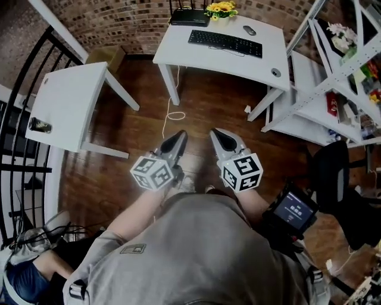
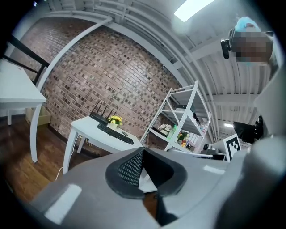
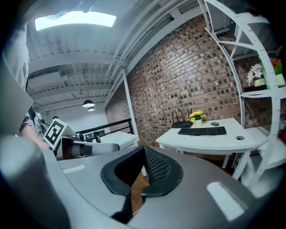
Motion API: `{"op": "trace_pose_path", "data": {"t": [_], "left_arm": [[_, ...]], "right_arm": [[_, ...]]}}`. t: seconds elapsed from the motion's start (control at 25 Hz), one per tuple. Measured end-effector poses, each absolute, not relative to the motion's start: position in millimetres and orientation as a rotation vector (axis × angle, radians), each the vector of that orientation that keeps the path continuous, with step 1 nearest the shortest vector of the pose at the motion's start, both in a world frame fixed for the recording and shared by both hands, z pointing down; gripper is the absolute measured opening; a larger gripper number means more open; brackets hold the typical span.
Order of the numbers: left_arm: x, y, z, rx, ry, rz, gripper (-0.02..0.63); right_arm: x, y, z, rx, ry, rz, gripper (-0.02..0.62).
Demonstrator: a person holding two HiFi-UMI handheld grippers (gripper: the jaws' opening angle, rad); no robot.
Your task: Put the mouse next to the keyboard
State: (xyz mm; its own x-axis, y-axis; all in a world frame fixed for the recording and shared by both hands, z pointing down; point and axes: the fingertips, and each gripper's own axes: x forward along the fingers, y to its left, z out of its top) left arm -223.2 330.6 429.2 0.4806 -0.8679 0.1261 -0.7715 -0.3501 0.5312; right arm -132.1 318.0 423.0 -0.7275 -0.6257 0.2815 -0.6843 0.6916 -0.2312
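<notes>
Left tool (image 1: 180,135) and right tool (image 1: 216,133) closed, empty, over wood floor (image 1: 208,107) before white desk (image 1: 178,47).

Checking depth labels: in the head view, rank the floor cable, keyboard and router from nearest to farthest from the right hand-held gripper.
1. The cable: looped just short of the desk, ahead-left of the right hand-held gripper.
2. The keyboard: mid-desk, straight ahead.
3. The router: at the desk's back edge, left of the flowers.
</notes>
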Motion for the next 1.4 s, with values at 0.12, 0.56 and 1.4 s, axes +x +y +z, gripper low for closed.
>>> {"op": "trace_pose_path", "data": {"t": [0.12,0.56,1.4], "left_arm": [[-232,318,433,2.237,-1.284,-0.219,0.002],[-224,249,444,2.303,-1.130,-0.184,0.002],[-140,40,425,2.344,-1.166,-0.156,0.000]], "right_arm": [[-141,309,425,1.144,-2.697,0.485,0.014],[-126,252,433,1.355,-2.605,0.496,0.014],[-26,47,427,1.449,-2.655,0.518,0.014]]}}
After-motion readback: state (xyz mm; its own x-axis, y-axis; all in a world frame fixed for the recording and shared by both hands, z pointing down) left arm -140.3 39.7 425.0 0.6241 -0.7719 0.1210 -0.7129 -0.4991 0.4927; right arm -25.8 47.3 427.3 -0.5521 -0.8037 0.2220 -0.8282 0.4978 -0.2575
